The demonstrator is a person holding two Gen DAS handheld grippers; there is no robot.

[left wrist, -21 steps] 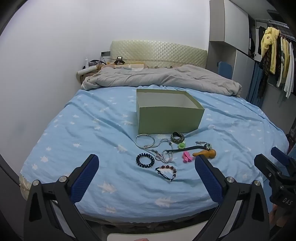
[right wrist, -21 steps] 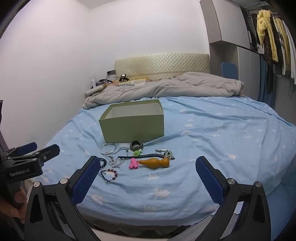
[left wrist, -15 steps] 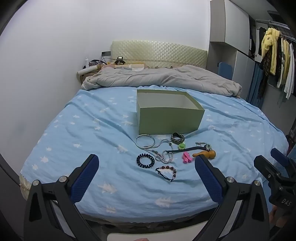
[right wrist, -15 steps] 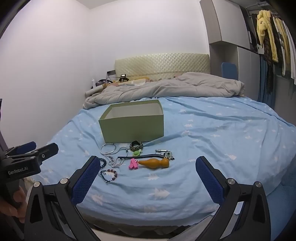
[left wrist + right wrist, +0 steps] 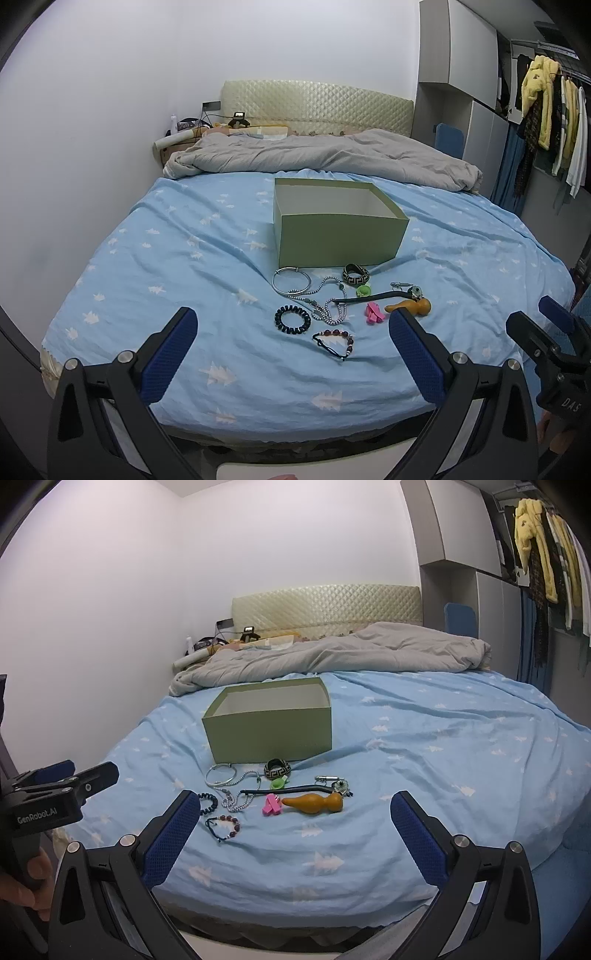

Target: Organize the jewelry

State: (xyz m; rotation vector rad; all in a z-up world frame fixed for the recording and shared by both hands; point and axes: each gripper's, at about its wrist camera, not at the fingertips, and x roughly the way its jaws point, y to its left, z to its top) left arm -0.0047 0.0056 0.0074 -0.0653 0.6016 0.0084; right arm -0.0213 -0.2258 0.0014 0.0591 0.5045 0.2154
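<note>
Both grippers are hovering off the near edge of the bed (image 5: 155, 258), each aimed down at the blue star-print sheet. The left gripper (image 5: 291, 332) is standing with its blue pads spread wide and nothing between them. The right gripper (image 5: 295, 814) is likewise standing fully spread and holding nothing; it is showing at the right edge of the left wrist view, and the left one at the left edge of the right wrist view, where a hand (image 5: 22, 882) is gripping its handle.

An open green box (image 5: 338, 240) is sitting near the middle of the bed, well back from the near edge; its floor is hidden from both views.

The jewelry is lying loose on the sheet between the box and the near edge:
- silver bangle (image 5: 291, 282) just in front of the box's left front corner
- patterned black-and-gold cuff (image 5: 355, 275) just in front of the box's front wall
- silver bead chain (image 5: 327, 304) trailing from the bangle toward the near edge
- black coil band (image 5: 292, 320) left of the chain
- dark red bead bracelet (image 5: 334, 341) nearest the near edge
- small green piece (image 5: 364, 291), pink clip (image 5: 373, 313), black stick (image 5: 369, 297), orange gourd-shaped piece (image 5: 412, 306) to the right

A grey duvet (image 5: 325, 157) is lying bunched along the head end.
</note>
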